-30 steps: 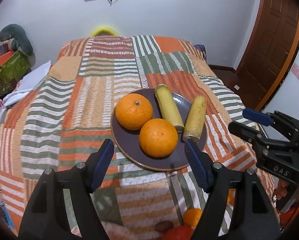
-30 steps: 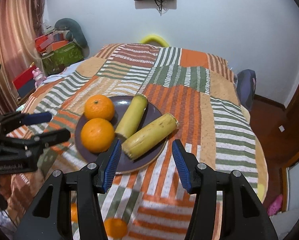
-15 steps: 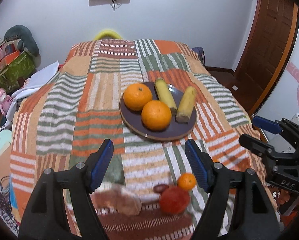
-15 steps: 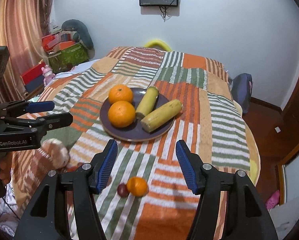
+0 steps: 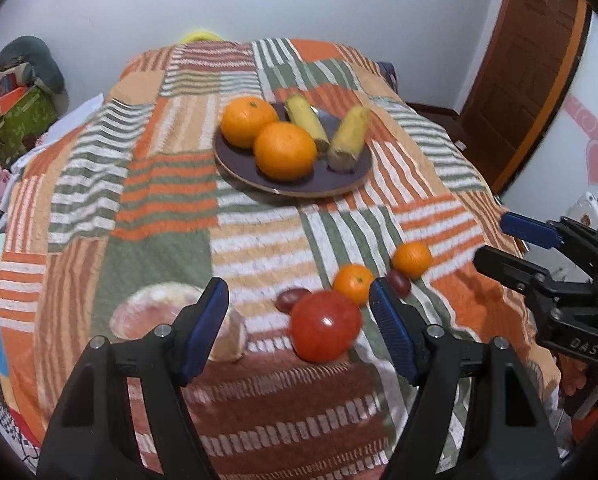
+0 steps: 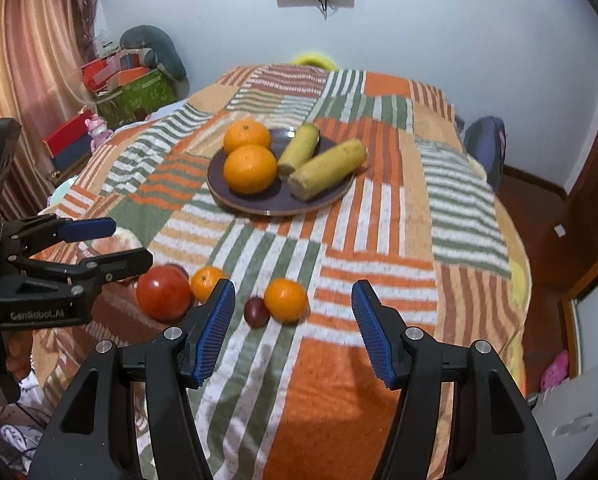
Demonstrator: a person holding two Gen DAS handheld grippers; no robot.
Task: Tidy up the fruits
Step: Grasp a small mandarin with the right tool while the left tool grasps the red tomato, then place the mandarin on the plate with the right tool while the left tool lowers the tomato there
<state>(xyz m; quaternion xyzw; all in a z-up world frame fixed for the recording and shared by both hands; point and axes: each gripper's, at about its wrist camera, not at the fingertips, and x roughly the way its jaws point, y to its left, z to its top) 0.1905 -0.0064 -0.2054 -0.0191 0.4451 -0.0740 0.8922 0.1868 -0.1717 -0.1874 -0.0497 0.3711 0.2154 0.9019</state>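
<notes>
a patchwork bed (image 6: 383, 216) bears a plate (image 6: 235, 196), tomato (image 6: 163, 293), tangerines (image 6: 286, 300).

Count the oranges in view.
4. Two large oranges sit on the plate; two small ones lie on the blanket nearer the claws. Others may be hidden.

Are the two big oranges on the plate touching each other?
Touching. In the right wrist view the front orange presses against the back orange with no gap on the plate.
</notes>
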